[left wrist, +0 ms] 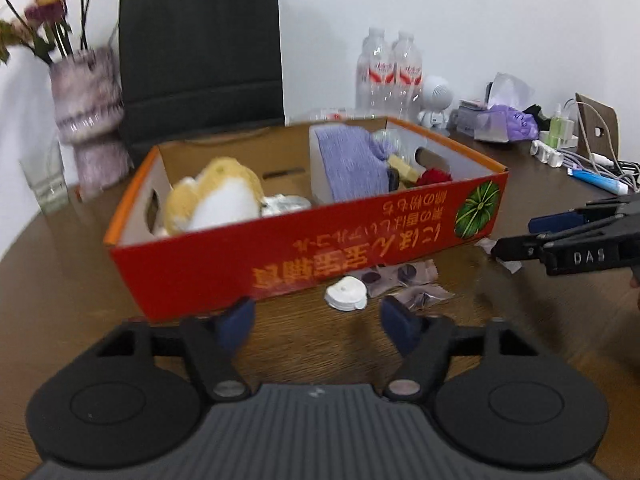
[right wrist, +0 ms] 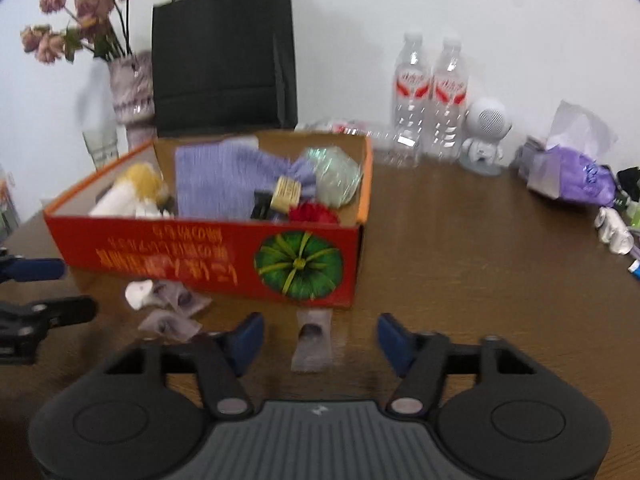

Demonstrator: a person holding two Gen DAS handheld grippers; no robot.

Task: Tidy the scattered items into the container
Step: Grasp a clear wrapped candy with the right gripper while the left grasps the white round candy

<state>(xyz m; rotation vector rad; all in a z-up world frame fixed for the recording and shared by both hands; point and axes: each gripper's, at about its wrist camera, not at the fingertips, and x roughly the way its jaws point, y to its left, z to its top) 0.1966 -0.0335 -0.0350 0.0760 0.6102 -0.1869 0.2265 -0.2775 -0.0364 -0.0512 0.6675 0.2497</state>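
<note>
Left tongs (left wrist: 316,320) spread wide, empty, right tongs (right wrist: 320,336) likewise over sachet (right wrist: 312,340), red box (right wrist: 224,256) front wall just beyond

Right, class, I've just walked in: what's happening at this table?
A person with a tool in each hand is tidying bits into the red box. It already holds a plush toy, a purple cloth and other bits. Small packets and a white disc lie on the table in front of it. The left tool and right tool are both open and empty; the right one faces a packet.
</note>
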